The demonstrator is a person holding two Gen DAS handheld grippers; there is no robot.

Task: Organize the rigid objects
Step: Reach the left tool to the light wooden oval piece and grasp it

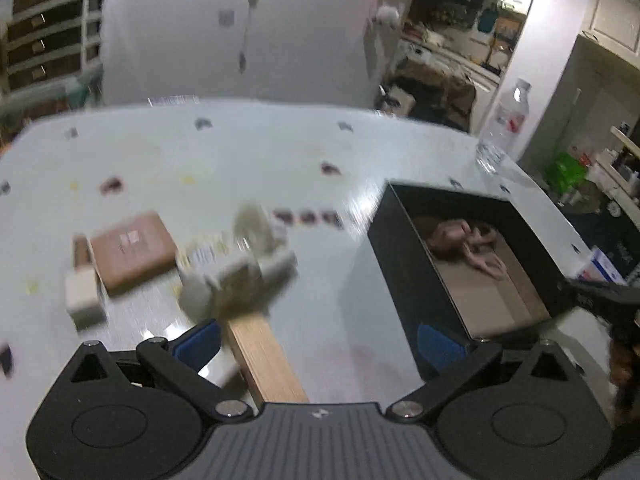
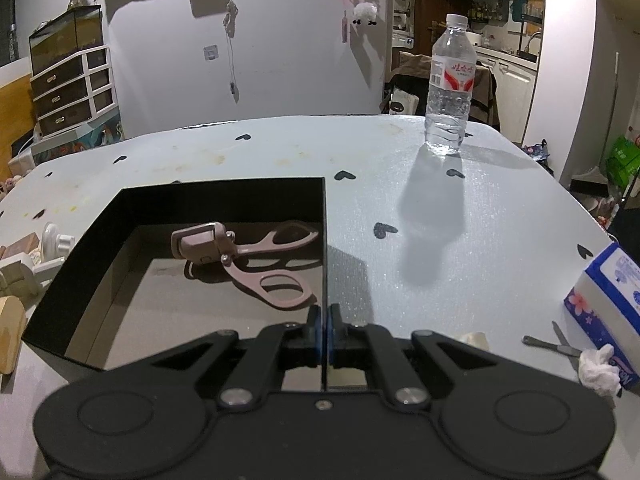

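Observation:
My left gripper [image 1: 318,338] is open and empty above the table, with a light wooden block [image 1: 266,360] lying between its fingers and a white plastic object [image 1: 240,268] just ahead, blurred. A brown flat box [image 1: 130,250] lies further left. The black box [image 1: 404,264] stands to the right with a pink eyelash curler [image 1: 468,240] inside. My right gripper [image 2: 323,330] is shut on the right wall of the black box [image 2: 325,248]. The pink eyelash curler [image 2: 240,256] lies on the box floor.
A clear water bottle [image 2: 450,84] stands at the table's far right and also shows in the left wrist view [image 1: 504,124]. A blue and white tissue pack [image 2: 612,300], small metal scissors [image 2: 554,346] and a crumpled tissue [image 2: 598,370] lie at the right edge. A small white block [image 1: 82,298] lies left.

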